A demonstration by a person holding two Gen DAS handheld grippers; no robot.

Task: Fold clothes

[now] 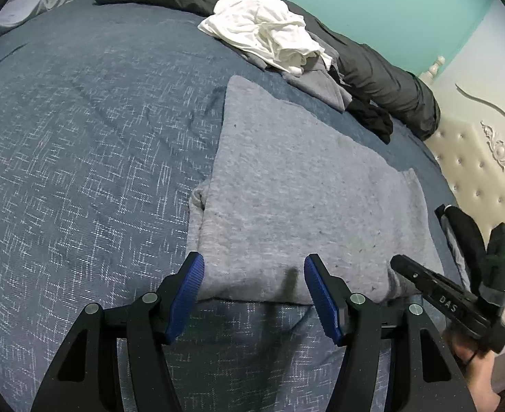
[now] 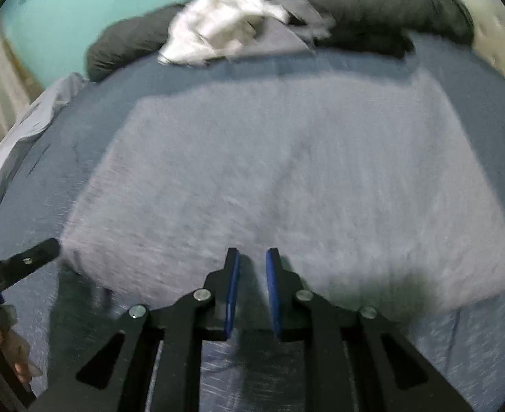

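A folded grey garment lies flat on the blue bedspread, its near edge just ahead of both grippers. The left gripper hangs over that near edge with its jaws wide apart; the blue pads stand either side of the cloth's border and nothing is pinched between them. The right gripper sits at the same edge further along, its 2 pads drawn near each other with a narrow gap left; the view is blurred, and no cloth is seen caught in the gap. From the left wrist view the right gripper's black body shows at the garment's right corner, with a hand below it.

Beyond the garment, a crumpled white cloth rests on grey clothes, beside a black item. A dark rolled blanket runs along the far side under the teal wall. A tufted cream headboard stands at the right.
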